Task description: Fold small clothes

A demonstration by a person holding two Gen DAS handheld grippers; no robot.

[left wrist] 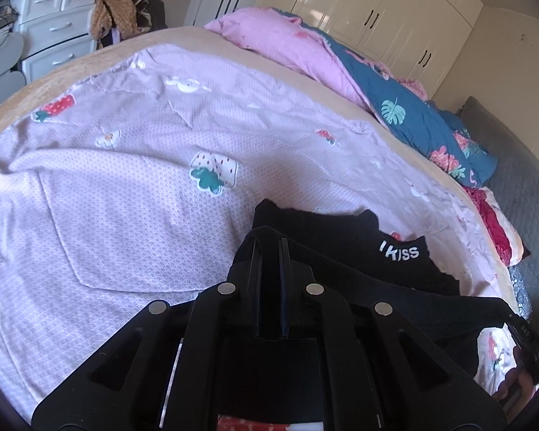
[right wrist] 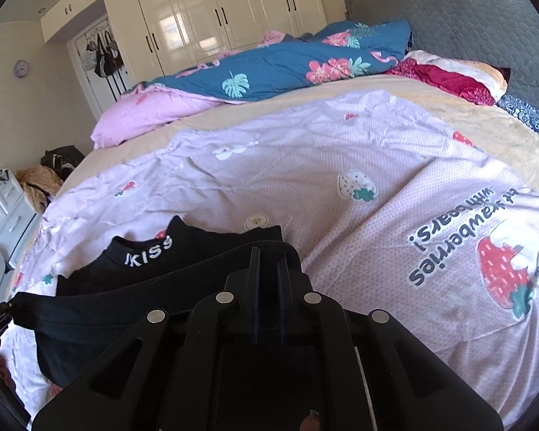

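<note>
Bed [left wrist: 72, 68] carries one lilac strawberry sheet [right wrist: 341, 165] and, at twelve o'clock, one rumpled blue quilt [right wrist: 280, 61]. One black garment [right wrist: 183, 255] lies at six o'clock, stretched between two claws: left claw [left wrist: 270, 242] and right claw [right wrist: 268, 255], each clamped on its edge.

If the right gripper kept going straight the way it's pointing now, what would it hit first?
The right gripper is shut on the black garment, so that cloth is already at its tips. Straight beyond lies the lilac strawberry-print sheet on the bed, though depth is hard to judge.
</note>
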